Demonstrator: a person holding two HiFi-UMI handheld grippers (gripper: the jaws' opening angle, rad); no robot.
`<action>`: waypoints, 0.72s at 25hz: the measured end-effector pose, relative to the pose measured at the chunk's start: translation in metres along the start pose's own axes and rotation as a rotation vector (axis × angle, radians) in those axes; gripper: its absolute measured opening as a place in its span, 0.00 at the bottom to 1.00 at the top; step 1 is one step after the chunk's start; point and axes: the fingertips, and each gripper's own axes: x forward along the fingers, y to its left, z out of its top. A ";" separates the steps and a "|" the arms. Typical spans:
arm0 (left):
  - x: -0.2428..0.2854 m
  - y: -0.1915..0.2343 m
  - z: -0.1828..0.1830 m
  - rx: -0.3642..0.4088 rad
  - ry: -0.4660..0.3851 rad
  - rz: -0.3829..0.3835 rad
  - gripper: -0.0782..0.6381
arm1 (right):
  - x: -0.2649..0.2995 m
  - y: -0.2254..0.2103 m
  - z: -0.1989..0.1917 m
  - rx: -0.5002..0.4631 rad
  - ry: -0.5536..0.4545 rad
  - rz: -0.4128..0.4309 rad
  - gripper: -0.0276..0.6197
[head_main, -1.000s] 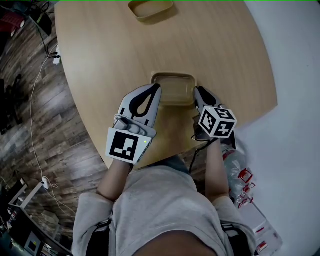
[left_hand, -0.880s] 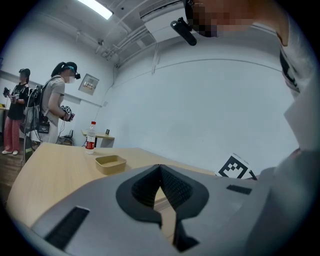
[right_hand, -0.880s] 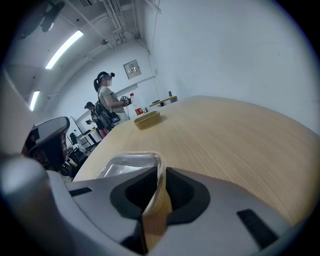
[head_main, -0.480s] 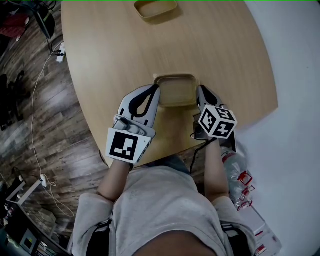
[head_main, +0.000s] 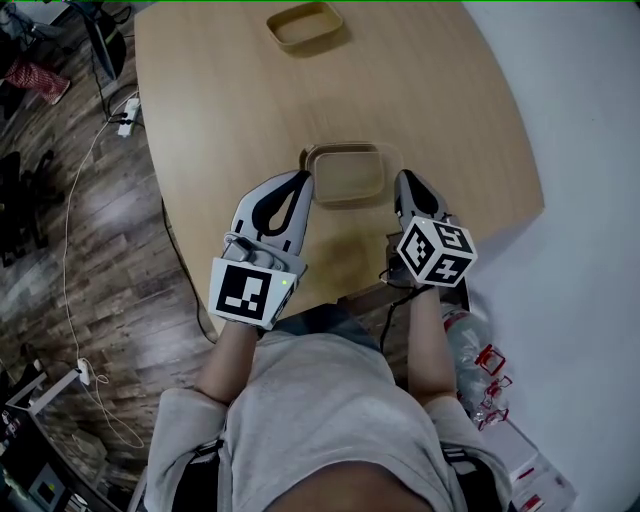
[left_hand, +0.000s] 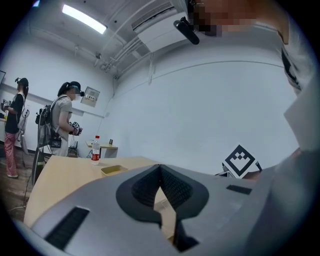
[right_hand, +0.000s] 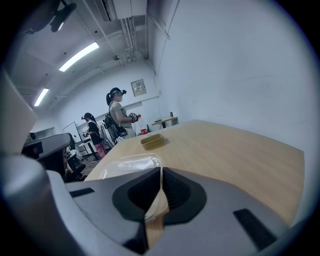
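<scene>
A shallow tan container (head_main: 345, 172) with a clear lid (right_hand: 125, 165) sits between my two grippers over the near part of the round wooden table (head_main: 430, 110). My left gripper (head_main: 305, 180) is shut on its left rim; in the left gripper view the jaws (left_hand: 160, 170) meet with a tan strip pinched lower down. My right gripper (head_main: 400, 180) is shut on the right rim, and the tan edge and clear lid run into its closed jaws (right_hand: 161, 172). Each gripper's marker cube shows near the person's wrists.
A second tan container (head_main: 305, 25) without a lid rests at the table's far end. A bottle (left_hand: 95, 150) stands on a small table behind. Two people (left_hand: 65, 120) stand in the room. White cables (head_main: 80, 200) trail on the wooden floor at left; packaged items (head_main: 480, 360) lie at right.
Both grippers have kept their hold on the lidded container. The table now looks lower and farther in both gripper views, so the container seems to have risen a little.
</scene>
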 end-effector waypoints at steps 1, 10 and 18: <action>-0.005 -0.004 0.004 0.005 -0.007 0.003 0.13 | -0.009 0.001 0.002 -0.001 -0.012 0.000 0.08; -0.043 -0.041 0.026 0.045 -0.060 0.031 0.13 | -0.079 0.008 0.015 0.009 -0.110 0.020 0.08; -0.073 -0.076 0.040 0.072 -0.099 0.040 0.13 | -0.136 0.015 0.026 0.002 -0.189 0.047 0.08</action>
